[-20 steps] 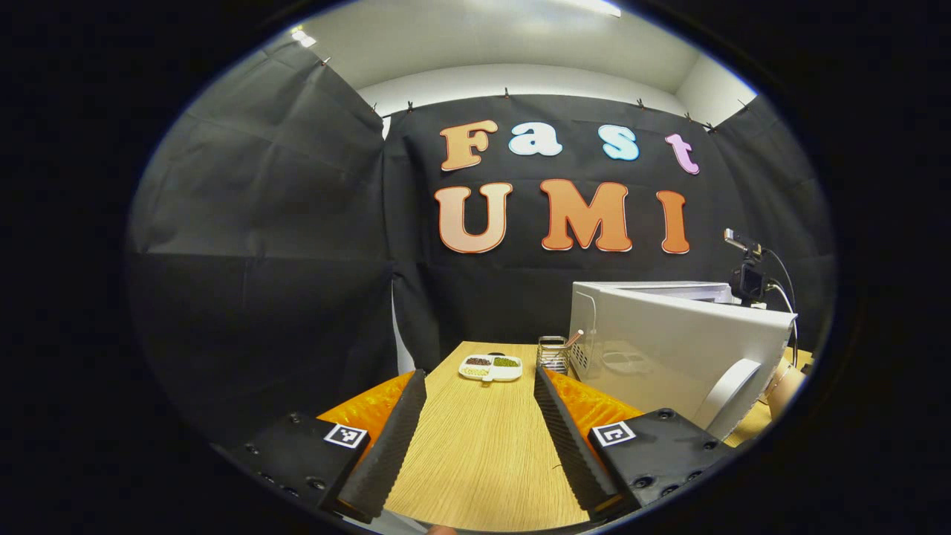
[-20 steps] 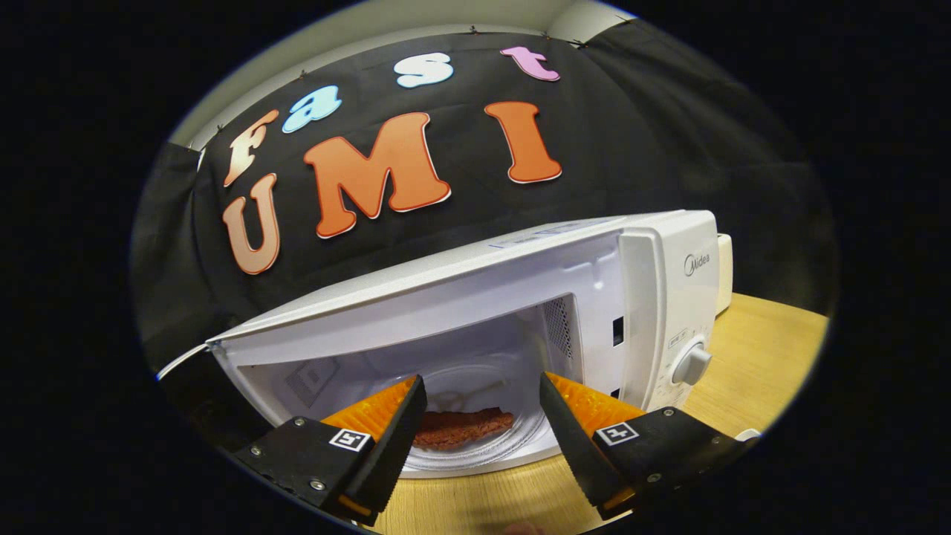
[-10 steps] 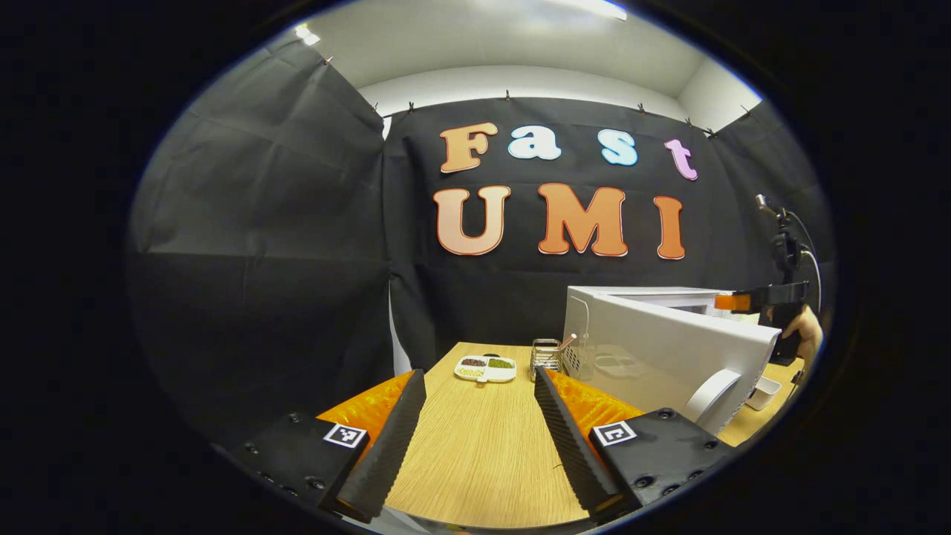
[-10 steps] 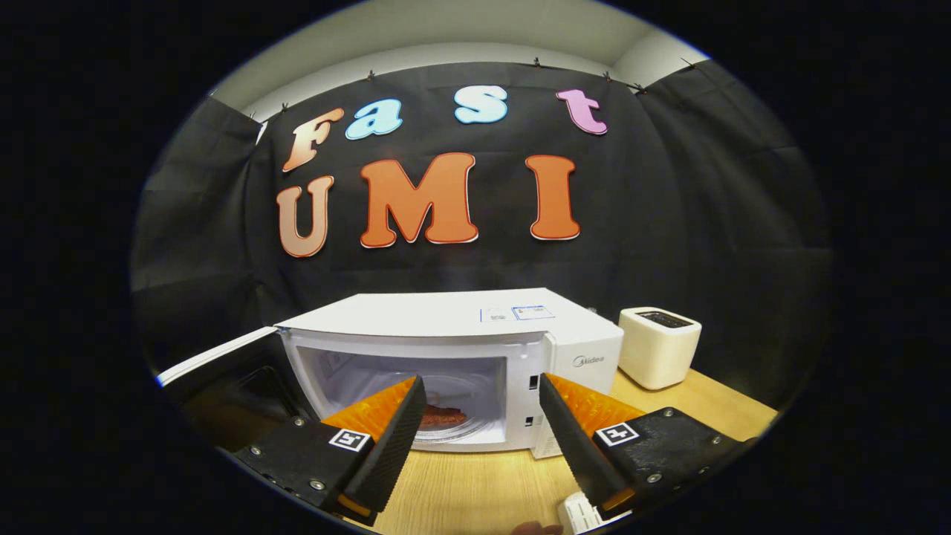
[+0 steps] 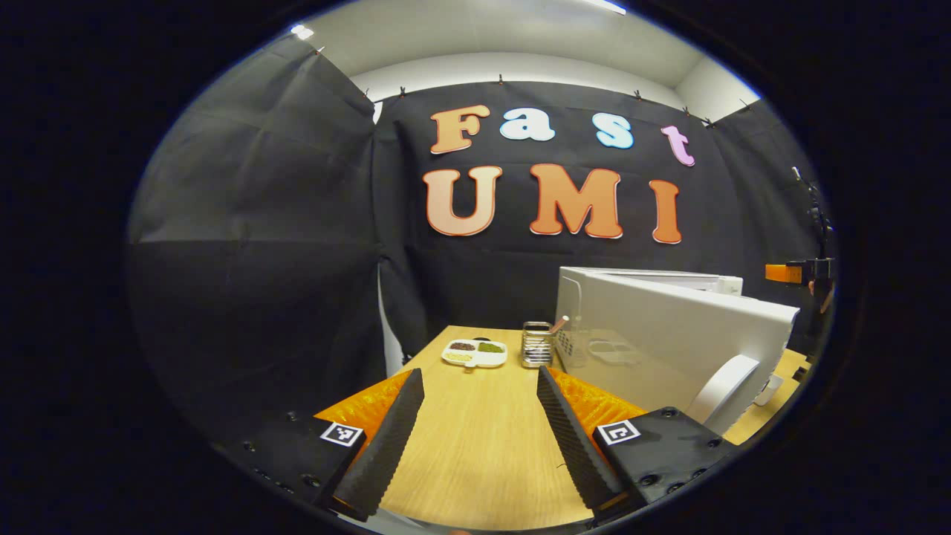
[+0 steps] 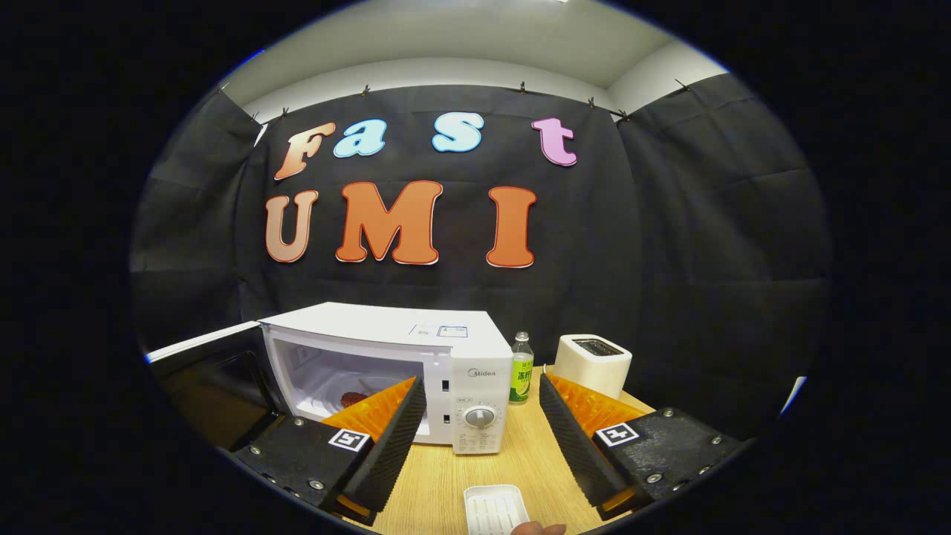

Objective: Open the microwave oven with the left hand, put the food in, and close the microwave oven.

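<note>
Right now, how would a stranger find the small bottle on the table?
Find the white microwave with its door open. On the table, between it and the cream toaster, stands the bottle: clear, upright, green label, the only bottle there.

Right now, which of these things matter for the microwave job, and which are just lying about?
For the job: microwave, its open door, food inside it.

Lying about: toaster, bottle, divided dish, wire rack, white tray.

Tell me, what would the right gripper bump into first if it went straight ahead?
Probably the microwave's control panel, which sits between the right gripper's open fingers; depth is hard to judge.
</note>
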